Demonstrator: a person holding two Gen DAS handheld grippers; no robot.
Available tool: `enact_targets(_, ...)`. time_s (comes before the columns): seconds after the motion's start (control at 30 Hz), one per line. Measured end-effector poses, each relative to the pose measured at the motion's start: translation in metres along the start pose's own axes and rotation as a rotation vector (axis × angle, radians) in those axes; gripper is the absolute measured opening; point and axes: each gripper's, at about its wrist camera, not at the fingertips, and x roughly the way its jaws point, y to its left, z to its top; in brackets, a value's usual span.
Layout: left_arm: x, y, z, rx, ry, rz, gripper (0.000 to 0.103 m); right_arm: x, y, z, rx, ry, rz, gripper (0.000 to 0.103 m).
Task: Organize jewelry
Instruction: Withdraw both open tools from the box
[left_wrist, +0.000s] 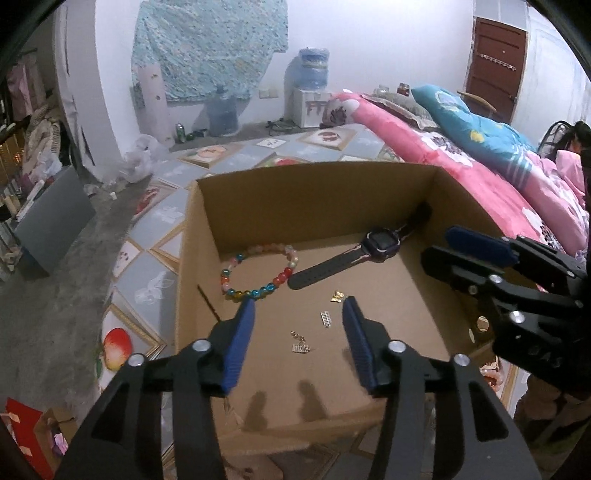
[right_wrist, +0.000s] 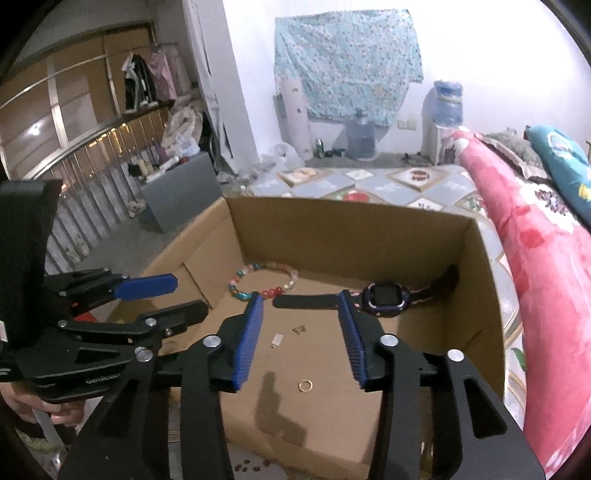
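An open cardboard box (left_wrist: 314, 173) (right_wrist: 351, 208) holds the jewelry. On its floor lie a coloured bead bracelet (left_wrist: 258, 273) (right_wrist: 264, 282), a dark wristwatch (left_wrist: 380, 240) (right_wrist: 384, 295), a gold butterfly charm (left_wrist: 337, 296) (right_wrist: 297, 328), a small silver piece (left_wrist: 325, 318) (right_wrist: 276, 339), a silver charm on a chain (left_wrist: 301, 343) and a gold ring (right_wrist: 305, 386). My left gripper (left_wrist: 298, 306) (right_wrist: 162, 295) hovers over the box's near side, open, nothing between its blue pads. My right gripper (right_wrist: 301, 299) (left_wrist: 461, 247) hangs beside it, open and empty as well.
The box rests on a patterned mat (left_wrist: 229, 155) beside a pink quilt (left_wrist: 443, 147) (right_wrist: 535, 258) and a blue pillow (left_wrist: 472, 125). A person (left_wrist: 576, 140) lies at the far right. A grey cabinet (right_wrist: 181, 188) and water bottles (right_wrist: 360, 136) stand on the floor beyond.
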Motion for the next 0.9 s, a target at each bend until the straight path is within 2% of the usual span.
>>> enact_targets(0.2, -0.027, -0.004, -0.012, -0.011, -0.036, 0.024, 0.063, -0.031, 0.006, -0.003, -0.008, -0.065, 0.021, 0.06)
enact_targets(0.4, -0.057, -0.006, -0.028, -0.017, -0.084, 0.04, 0.076, -0.06, 0.015, -0.01, -0.014, -0.117, 0.044, 0.07)
enact_targets(0.53, -0.075, -0.002, -0.043, -0.035, -0.104, 0.056, 0.08, -0.073, 0.023, -0.02, -0.028, -0.127, 0.062, 0.075)
enact_targets(0.73, -0.093, -0.001, -0.064, -0.047, -0.111, 0.07, 0.084, -0.084, 0.035, -0.046, -0.062, -0.083, 0.083, 0.083)
enact_targets(0.9, -0.095, -0.011, -0.09, -0.026, -0.087, 0.076, 0.09, -0.085, 0.035, -0.081, -0.098, 0.022, 0.065, 0.086)
